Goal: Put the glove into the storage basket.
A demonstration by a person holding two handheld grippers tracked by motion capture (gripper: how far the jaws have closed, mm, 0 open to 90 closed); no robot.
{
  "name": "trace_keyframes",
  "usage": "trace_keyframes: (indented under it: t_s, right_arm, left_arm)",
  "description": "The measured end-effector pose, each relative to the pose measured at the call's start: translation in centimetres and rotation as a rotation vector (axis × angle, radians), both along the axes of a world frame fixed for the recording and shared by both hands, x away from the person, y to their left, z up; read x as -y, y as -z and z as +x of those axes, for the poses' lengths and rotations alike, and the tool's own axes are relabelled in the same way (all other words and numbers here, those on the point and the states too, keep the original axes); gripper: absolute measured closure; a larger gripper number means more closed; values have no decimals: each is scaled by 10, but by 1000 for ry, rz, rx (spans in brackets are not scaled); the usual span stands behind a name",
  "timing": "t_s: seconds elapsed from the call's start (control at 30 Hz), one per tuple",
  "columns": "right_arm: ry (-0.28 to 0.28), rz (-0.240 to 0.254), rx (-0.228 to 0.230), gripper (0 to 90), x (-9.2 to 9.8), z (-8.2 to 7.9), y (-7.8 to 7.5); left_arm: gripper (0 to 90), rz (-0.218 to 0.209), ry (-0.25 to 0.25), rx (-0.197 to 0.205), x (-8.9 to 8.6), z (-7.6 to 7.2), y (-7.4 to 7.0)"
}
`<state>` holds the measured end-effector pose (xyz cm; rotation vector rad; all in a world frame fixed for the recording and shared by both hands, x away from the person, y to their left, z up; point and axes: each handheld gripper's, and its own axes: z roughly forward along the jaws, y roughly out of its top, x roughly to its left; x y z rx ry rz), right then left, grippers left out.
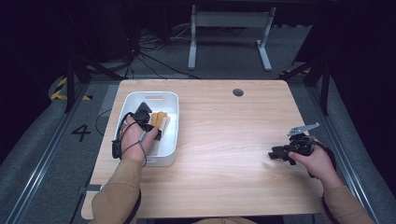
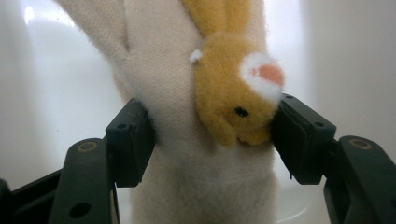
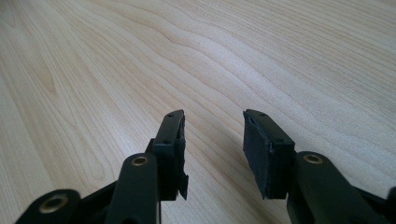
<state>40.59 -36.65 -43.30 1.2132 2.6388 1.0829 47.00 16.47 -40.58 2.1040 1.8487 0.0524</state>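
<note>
A soft toy [image 1: 159, 120], cream cloth with a yellow plush animal [image 2: 233, 98] on it, lies in a white bin [image 1: 173, 140] at the table's left. My left gripper [image 1: 157, 132] reaches into the bin and straddles the toy [image 2: 177, 154]. Its jaws stand on either side, with the pads [image 2: 133, 140] just at the toy's flanks and not squeezing it. My right gripper [image 1: 273, 154] rests low over the bare wood at the table's right, pointing left. It [image 3: 212, 123] is open and nothing lies between its pads [image 3: 257, 149].
The wooden table [image 1: 224, 126] has a round dark hole [image 1: 238, 92] near its far edge. Beyond the table stands a white metal frame [image 1: 229, 21] on the grey floor, with cables [image 1: 140, 51] to the left.
</note>
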Motion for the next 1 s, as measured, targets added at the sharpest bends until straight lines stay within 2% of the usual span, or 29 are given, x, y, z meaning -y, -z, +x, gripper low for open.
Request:
trace_keyframes:
  t_s: [0.23, 0.53, 0.73, 1.0]
  right_arm:
    - [3, 0, 4, 591, 1, 0, 0]
    - [1, 4, 9, 585, 2, -1, -2]
    - [1, 3, 14, 575, 2, -1, -1]
    - [-1, 2, 18, 567, 3, -4, -2]
  left_arm:
    - [313, 38, -5, 28, -1, -4, -14]
    - [319, 42, 22, 119, 4, -11, -42]
    - [324, 28, 75, 176, 13, -20, -59]
    - [327, -15, 172, 255, 35, -34, -80]
